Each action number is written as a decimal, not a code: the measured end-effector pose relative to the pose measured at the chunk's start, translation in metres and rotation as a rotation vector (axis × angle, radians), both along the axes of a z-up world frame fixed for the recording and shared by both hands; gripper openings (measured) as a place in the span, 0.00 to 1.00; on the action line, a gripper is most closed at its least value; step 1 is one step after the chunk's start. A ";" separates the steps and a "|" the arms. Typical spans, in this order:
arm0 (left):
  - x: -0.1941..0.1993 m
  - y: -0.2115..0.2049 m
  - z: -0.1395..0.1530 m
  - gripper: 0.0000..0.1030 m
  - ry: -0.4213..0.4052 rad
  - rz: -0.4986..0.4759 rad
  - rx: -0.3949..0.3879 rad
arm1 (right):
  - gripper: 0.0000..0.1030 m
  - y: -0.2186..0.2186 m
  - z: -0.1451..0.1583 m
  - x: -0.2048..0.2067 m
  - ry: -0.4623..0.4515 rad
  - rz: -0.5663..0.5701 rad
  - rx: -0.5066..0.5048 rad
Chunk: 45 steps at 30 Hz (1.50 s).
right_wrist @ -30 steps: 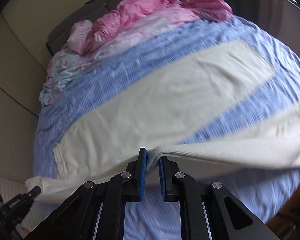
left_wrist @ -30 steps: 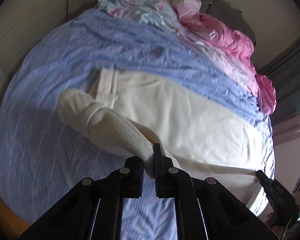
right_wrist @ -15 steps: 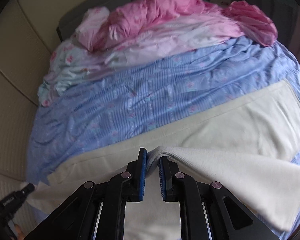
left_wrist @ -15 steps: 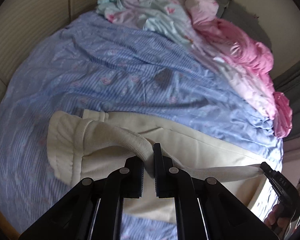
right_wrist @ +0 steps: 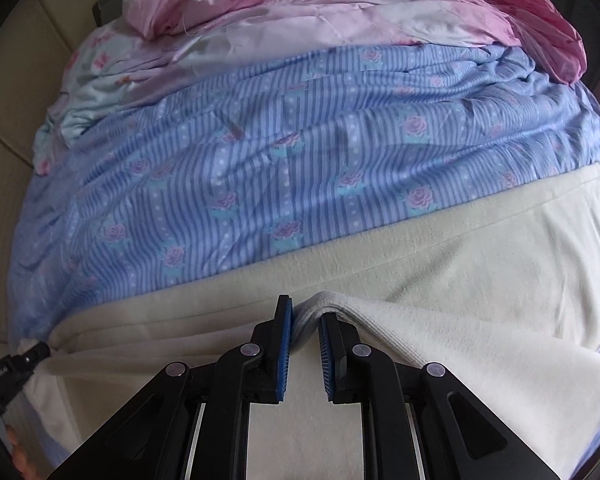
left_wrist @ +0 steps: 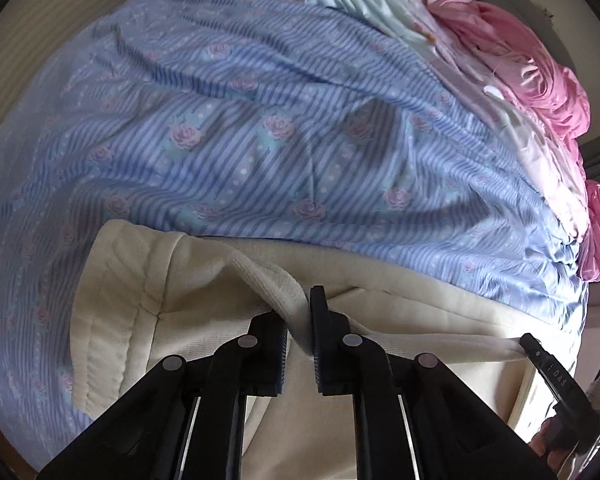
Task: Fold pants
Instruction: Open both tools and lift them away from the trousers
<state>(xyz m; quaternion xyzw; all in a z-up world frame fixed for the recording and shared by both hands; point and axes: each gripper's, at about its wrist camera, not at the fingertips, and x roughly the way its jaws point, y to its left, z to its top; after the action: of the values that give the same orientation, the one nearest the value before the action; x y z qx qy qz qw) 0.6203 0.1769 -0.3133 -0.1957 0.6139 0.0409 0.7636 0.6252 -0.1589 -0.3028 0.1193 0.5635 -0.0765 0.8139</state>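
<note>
Because both grippers pinch one cream edge, the pants point(right_wrist: 480, 272) lie doubled on the striped bedsheet point(right_wrist: 300, 168): left gripper point(left_wrist: 299, 320) and right gripper point(right_wrist: 305, 322) are each closed on that fold, probably so one leg lands squarely over the other.

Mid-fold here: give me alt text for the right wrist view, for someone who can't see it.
The right gripper pinches a fold of cream pants lying on a blue striped floral bedsheet. Pink bedding is bunched at the far end; the left gripper grips the pants at left.
</note>
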 end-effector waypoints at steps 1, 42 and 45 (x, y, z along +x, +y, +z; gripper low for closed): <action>0.000 0.000 0.001 0.16 0.001 -0.005 -0.007 | 0.21 0.001 0.002 -0.001 0.001 -0.001 0.006; -0.330 -0.153 0.270 0.73 -0.464 -0.617 0.150 | 0.55 -0.028 0.243 -0.391 -0.345 0.020 0.032; -0.351 -0.187 0.267 0.73 -0.454 -0.615 0.148 | 0.55 -0.057 0.237 -0.412 -0.330 0.024 0.037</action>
<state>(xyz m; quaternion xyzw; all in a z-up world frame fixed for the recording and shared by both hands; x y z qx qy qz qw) 0.2694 -0.0098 -0.0464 0.0491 0.4545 -0.1900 0.8688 0.2135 -0.2161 -0.0654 0.1385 0.4251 -0.0358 0.8938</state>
